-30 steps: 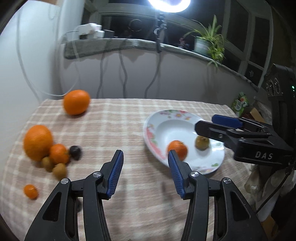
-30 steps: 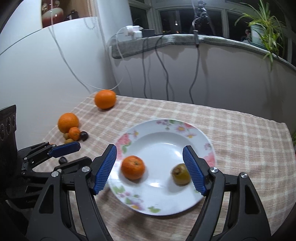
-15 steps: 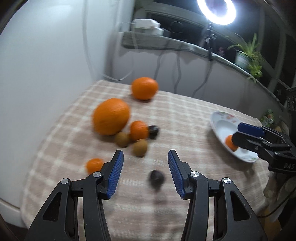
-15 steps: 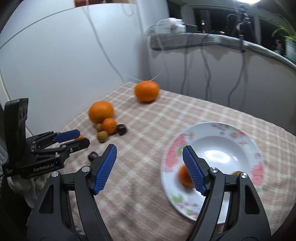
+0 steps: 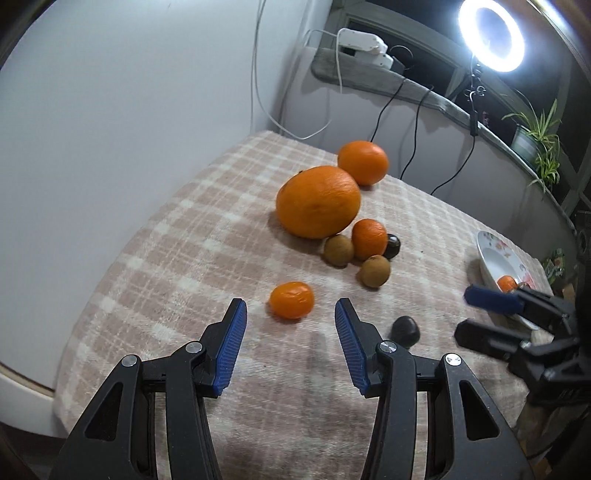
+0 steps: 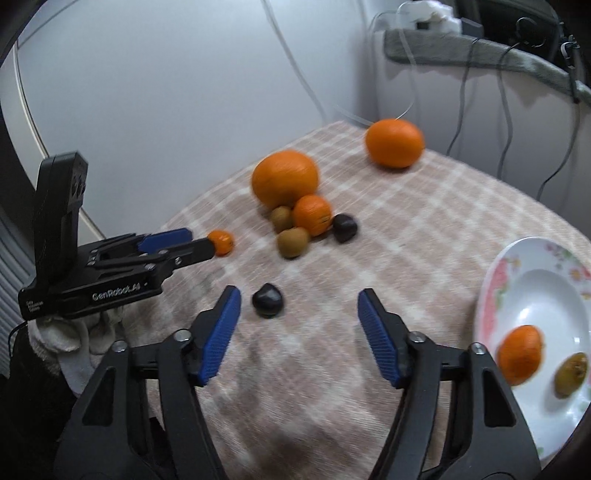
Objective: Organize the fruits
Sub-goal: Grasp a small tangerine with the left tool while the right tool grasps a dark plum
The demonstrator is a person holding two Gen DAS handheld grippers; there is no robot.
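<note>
My left gripper (image 5: 290,319) is open, with a small mandarin (image 5: 291,300) just ahead between its fingertips. Behind it lie a large orange (image 5: 318,201), a second orange (image 5: 363,157), a mandarin (image 5: 369,238), two kiwis (image 5: 338,250) and a dark fruit (image 5: 392,246). Another dark fruit (image 5: 405,331) lies to the right. My right gripper (image 6: 299,308) is open, with that dark fruit (image 6: 269,299) near its left finger. The floral plate (image 6: 496,280) at the right holds a mandarin (image 6: 521,353) and a kiwi (image 6: 571,373).
The table has a checked cloth (image 5: 207,236) and stands against a white wall. Cables hang from a ledge (image 5: 369,74) behind. A ring light (image 5: 491,35) and a potted plant (image 5: 535,136) stand at the back right.
Both grippers swung left, from the plate toward the loose fruit. The left gripper has closed in on the small mandarin; the right now faces the dark fruit.
</note>
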